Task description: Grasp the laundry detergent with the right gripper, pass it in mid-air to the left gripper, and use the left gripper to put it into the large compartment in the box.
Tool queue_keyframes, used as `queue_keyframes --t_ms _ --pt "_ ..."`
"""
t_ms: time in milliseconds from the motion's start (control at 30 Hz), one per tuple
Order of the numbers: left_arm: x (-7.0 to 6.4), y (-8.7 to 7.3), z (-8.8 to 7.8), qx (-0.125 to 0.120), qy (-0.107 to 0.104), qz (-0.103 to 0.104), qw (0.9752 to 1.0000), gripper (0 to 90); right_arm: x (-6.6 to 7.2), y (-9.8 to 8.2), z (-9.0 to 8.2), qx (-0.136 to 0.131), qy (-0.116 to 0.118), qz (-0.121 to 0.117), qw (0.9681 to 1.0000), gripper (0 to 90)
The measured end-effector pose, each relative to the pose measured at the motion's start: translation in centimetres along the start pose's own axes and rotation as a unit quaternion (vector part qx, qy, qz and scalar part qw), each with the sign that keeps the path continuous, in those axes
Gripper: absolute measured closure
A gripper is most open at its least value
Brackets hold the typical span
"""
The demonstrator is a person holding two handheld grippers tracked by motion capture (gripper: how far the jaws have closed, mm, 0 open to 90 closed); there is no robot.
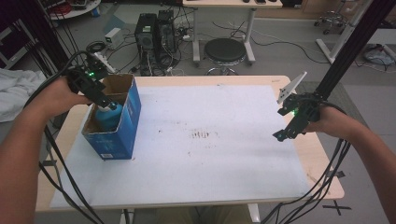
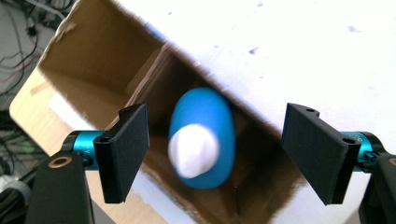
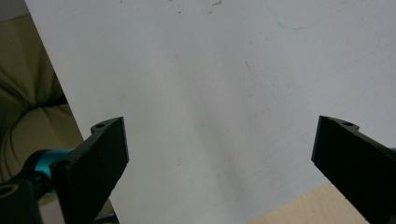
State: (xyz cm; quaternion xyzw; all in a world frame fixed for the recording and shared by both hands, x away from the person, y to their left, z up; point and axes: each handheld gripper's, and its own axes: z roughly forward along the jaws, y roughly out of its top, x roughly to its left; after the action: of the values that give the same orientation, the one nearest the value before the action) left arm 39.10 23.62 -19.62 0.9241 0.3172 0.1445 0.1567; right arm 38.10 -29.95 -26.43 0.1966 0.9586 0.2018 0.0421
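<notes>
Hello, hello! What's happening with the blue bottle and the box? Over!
Left gripper open above the box, jaws clear of the blue bottle. Bottle inside box. Right gripper open over the white sheet. Nothing in the way.

The box (image 1: pixel 122 122) is blue outside and plain brown cardboard inside. The bottle (image 2: pixel 201 137) in it is bright blue with a white cap. The left gripper (image 2: pixel 215 154) has black jaws on teal mounts (a green light glows on its body). The surface (image 1: pixel 212 144) is white with small reddish stains, edged in pale wood.
</notes>
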Motion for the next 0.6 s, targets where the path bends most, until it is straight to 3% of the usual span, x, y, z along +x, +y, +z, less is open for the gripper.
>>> queue_keyframes --t_ms 33,67,100,167,267,367,433,600 --pt "0.0 0.0 0.0 0.0 0.0 0.0 1.0 23.5 0.0 0.0 0.0 0.0 0.0 0.0 1.0 2.8" --pt "-0.9 1.0 -0.4 -0.005 -0.011 0.021 0.9997 23.5 0.0 0.0 -0.1 -0.002 0.0 0.001 1.0 2.8" --pt "-0.9 1.0 -0.4 -0.005 -0.011 0.021 0.9997 23.5 0.0 0.0 -0.1 -0.002 0.0 0.001 1.0 2.8" --pt "-1.9 2.0 -0.6 -0.01 -0.024 0.042 0.9988 23.5 0.1 0.0 -0.1 -0.002 -0.001 0.0 1.0 2.8" --pt "-2.8 2.9 -0.7 -0.018 -0.036 0.059 0.9974 23.5 0.1 0.0 -0.1 -0.003 -0.001 0.0 1.0 2.8" --pt "-3.3 3.6 -0.6 -0.025 -0.041 0.062 0.9969 23.5 0.2 0.0 -0.2 -0.005 -0.001 -0.002 1.0 2.8" --pt "-3.6 4.0 -0.4 -0.026 -0.041 0.051 0.9975 23.5 0.3 0.0 -0.2 -0.006 -0.002 -0.002 1.0 2.8" --pt "-4.9 5.0 0.6 -0.025 -0.055 0.07 0.9957 23.5 0.3 0.0 -0.3 -0.007 -0.002 -0.003 1.0 2.8"
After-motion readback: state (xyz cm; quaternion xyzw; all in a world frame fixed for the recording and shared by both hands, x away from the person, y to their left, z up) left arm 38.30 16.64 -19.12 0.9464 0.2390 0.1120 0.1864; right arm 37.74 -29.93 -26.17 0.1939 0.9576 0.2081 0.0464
